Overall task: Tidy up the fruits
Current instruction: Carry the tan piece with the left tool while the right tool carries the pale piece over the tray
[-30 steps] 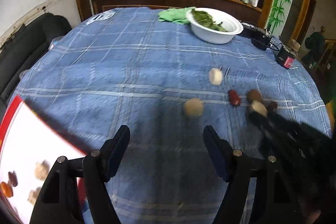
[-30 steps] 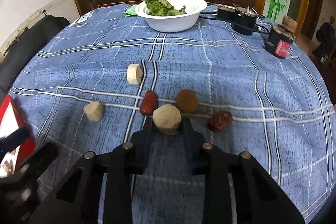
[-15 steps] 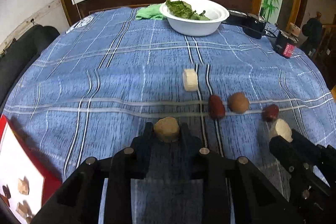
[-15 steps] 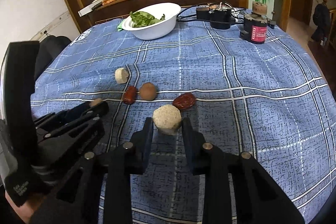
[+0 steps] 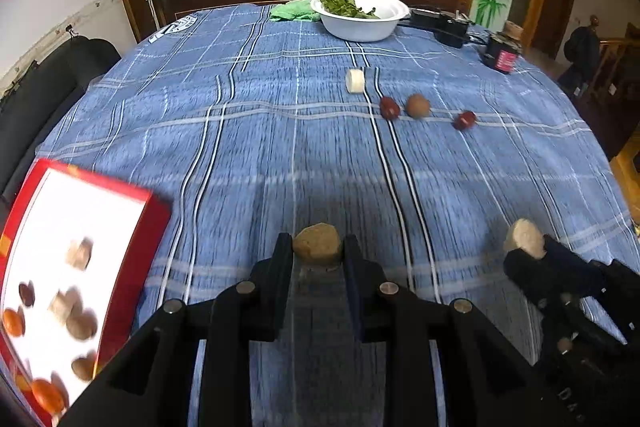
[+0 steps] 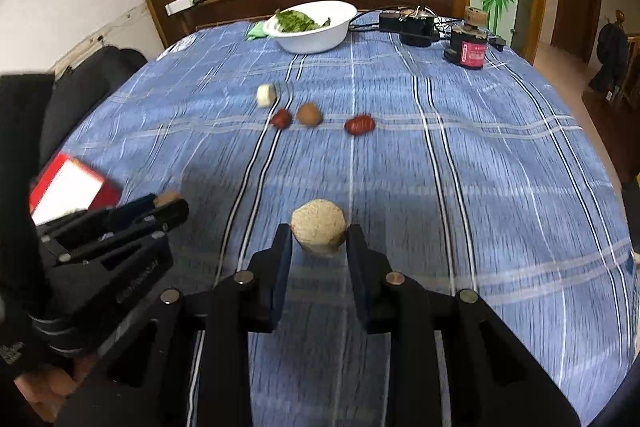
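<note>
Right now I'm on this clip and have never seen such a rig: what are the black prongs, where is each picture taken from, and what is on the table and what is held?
No robot: a person holds a hand-held gripper in each hand, with a camera on each looking along its two fingers. One picture is from the left gripper, the other from the right gripper; each also shows the other from the side. Each is shut on a pale brown lump: the left lump, the right lump. On the blue checked cloth lie a white piece, two red fruits and a brown ball. Further back stand a bowl of greens and a dark jar. At left, a red-rimmed tray already holds several pieces.
</note>
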`<state>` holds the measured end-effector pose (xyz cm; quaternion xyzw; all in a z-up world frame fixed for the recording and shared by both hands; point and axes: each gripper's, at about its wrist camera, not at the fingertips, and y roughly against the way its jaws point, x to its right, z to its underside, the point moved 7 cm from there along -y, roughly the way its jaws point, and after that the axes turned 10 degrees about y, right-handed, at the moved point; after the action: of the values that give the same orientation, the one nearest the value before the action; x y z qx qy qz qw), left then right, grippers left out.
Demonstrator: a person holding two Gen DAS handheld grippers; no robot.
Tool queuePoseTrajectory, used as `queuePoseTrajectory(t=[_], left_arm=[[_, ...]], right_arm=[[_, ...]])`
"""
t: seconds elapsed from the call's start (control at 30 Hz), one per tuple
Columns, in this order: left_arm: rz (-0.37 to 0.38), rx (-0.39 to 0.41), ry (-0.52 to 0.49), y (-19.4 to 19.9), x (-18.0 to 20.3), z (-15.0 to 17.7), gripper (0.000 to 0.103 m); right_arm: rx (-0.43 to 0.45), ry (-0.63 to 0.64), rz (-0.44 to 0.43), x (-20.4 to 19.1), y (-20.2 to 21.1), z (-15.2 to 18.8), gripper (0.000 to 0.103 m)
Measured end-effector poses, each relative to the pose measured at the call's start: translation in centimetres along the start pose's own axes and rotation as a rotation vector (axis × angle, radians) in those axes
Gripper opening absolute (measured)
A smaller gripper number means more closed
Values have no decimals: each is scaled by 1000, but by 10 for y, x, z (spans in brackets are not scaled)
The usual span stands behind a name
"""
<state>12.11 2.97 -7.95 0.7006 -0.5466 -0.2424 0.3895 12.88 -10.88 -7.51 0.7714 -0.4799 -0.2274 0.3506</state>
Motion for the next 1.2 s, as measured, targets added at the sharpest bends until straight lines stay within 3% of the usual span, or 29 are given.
queuePoseTrajectory(t=[0.27, 0.7, 0.97, 1.2], left_arm=[[42, -9, -12, 29, -11, 30, 24], [81, 0, -19, 65, -39, 71, 24], [44, 26, 63, 75, -74, 63, 24], [-15, 58, 145, 80, -113, 50, 24]], right_arm=[[-5, 42, -3, -31, 30, 38, 29], [7, 52, -18, -51, 55, 69, 29], [22, 85, -66, -74, 56, 63, 30], [55, 154, -133, -119, 55, 39, 30]])
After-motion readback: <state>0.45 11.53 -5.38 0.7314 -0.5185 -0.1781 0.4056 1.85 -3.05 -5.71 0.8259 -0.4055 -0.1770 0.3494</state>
